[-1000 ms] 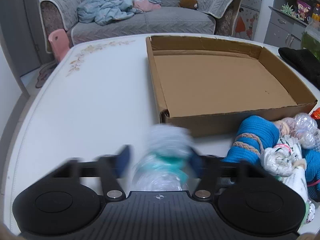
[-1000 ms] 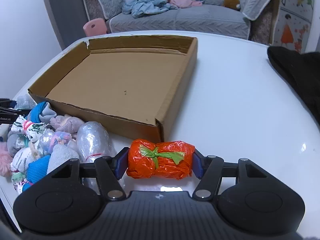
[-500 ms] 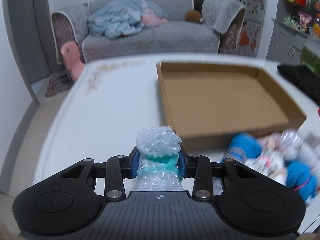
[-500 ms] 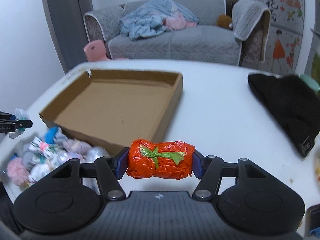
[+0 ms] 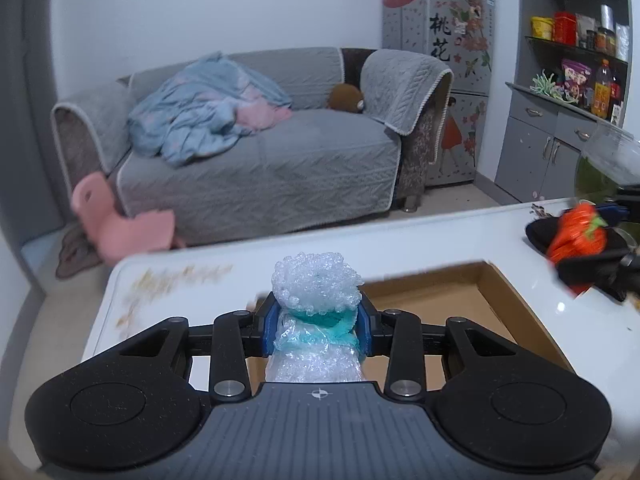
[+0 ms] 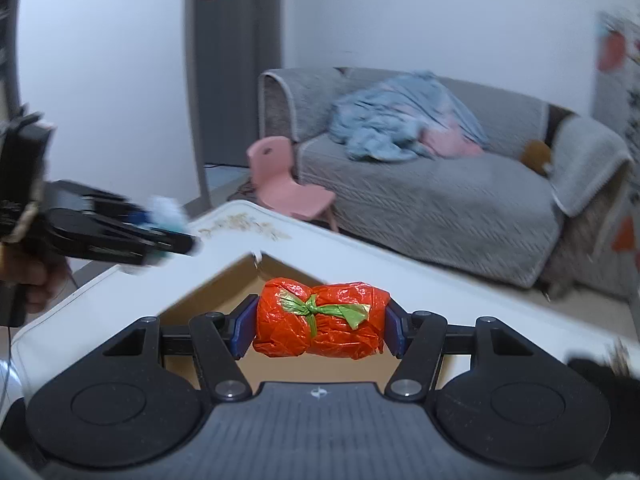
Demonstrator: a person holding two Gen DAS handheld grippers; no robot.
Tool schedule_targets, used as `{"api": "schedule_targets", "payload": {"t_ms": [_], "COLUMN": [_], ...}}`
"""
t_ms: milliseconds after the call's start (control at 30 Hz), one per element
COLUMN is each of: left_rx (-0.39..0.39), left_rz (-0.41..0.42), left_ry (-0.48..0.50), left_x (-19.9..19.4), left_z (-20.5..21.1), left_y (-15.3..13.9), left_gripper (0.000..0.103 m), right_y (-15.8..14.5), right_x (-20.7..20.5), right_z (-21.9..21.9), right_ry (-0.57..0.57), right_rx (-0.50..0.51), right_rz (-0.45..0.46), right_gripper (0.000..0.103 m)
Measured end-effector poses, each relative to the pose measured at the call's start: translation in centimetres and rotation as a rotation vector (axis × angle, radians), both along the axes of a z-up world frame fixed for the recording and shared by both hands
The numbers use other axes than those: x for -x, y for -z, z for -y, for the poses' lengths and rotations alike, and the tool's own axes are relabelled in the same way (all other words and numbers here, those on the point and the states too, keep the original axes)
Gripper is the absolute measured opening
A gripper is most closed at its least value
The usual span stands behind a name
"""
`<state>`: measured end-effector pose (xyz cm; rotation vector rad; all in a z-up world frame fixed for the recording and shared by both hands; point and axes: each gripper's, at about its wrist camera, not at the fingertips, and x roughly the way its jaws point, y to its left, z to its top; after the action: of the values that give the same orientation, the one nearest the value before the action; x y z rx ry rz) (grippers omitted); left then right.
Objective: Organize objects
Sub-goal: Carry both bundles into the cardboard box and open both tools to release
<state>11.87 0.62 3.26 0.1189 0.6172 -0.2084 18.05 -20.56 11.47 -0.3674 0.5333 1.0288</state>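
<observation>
My left gripper (image 5: 316, 330) clamps the bubble-wrap bundle (image 5: 316, 312), my right gripper (image 6: 320, 330) the orange bundle (image 6: 320, 328), both raised over the box (image 5: 492, 304) at lower center, likely for dropping in.

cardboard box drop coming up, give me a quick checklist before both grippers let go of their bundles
1. Left gripper shut on the bubble wrap bundle: ok.
2. Right gripper shut on the orange bundle: ok.
3. Cardboard box below and ahead of both grippers: ok.
4. Visible box floor free of objects: ok, though the grippers hide much of it.
5. Grippers apart from each other: ok.
6. Height above box floor: cannot tell.
</observation>
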Motion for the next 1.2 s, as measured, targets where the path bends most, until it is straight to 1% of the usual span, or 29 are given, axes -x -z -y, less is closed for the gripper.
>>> {"api": "schedule_targets", "payload": {"t_ms": [100,167,333,433,500,567,667,700,767,800,833,867,933,967,1000,1033,1100,1200], "left_rx": [-0.034,-0.06,-0.134,-0.214,-0.256,-0.274,-0.328,-0.327,-0.36,-0.364,-0.373,-0.38,-0.397,-0.398,-0.392,-0.387,-0.364,-0.293], "left_rz": [-0.002,-0.017,-0.058,-0.076,-0.075,-0.088,-0.087,-0.091,-0.077,-0.079,-0.082,-0.077,-0.067,-0.065,-0.061,-0.054,-0.057,-0.098], "left_ry": [0.022,0.025,0.013,0.034,0.051,0.06,0.069,0.069,0.06,0.057,0.051,0.047,0.046,0.05,0.054,0.054,0.045,0.052], "left_x": [-3.2,-5.0,-7.9,-8.7,-8.9,-9.2,-9.4,-9.6,-9.5,-9.5,-9.4,-9.3,-8.9,-8.6,-8.5,-8.3,-8.2,-7.8], "left_z": [1.1,1.5,1.3,1.3,1.4,1.3,1.6,1.6,1.8,1.7,1.7,1.7,1.8,1.8,1.8,1.7,1.7,1.2], "left_y": [1.9,3.7,8.0,9.8,10.6,11.3,12.2,12.2,12.2,12.2,12.3,12.3,12.1,12.1,11.9,11.8,11.8,12.1], "left_gripper": [0.044,0.044,0.044,0.044,0.044,0.044,0.044,0.045,0.046,0.048,0.053,0.054,0.064,0.065,0.069,0.072,0.075,0.075], "right_y": [1.6,3.3,7.2,9.1,9.8,10.3,11.0,11.2,11.2,11.2,11.2,11.1,11.0,10.9,10.8,10.7,10.8,10.6], "right_x": [-1.7,-2.9,-4.5,-5.1,-4.7,-4.6,-4.1,-4.0,-4.0,-4.1,-4.0,-4.0,-3.8,-3.6,-3.5,-3.4,-3.6,-3.4], "right_z": [-4.0,-6.5,-11.1,-12.5,-12.7,-13.1,-13.4,-13.6,-13.6,-13.7,-13.6,-13.6,-13.1,-12.8,-12.4,-11.9,-11.0,-9.4], "right_ry": [-0.022,-0.03,-0.05,-0.08,-0.103,-0.118,-0.15,-0.157,-0.158,-0.16,-0.164,-0.169,-0.171,-0.162,-0.157,-0.149,-0.138,-0.132], "right_rx": [0.037,0.072,0.168,0.212,0.23,0.237,0.244,0.247,0.239,0.237,0.234,0.229,0.219,0.222,0.216,0.2,0.167,0.104], "right_rz": [0.006,0.003,-0.002,0.0,0.009,0.002,-0.005,-0.003,-0.015,-0.02,-0.021,-0.016,-0.006,0.014,0.027,0.037,0.02,-0.021], "right_gripper": [0.058,0.058,0.058,0.058,0.058,0.058,0.058,0.058,0.058,0.06,0.06,0.062,0.071,0.076,0.088,0.093,0.096,0.096]}}
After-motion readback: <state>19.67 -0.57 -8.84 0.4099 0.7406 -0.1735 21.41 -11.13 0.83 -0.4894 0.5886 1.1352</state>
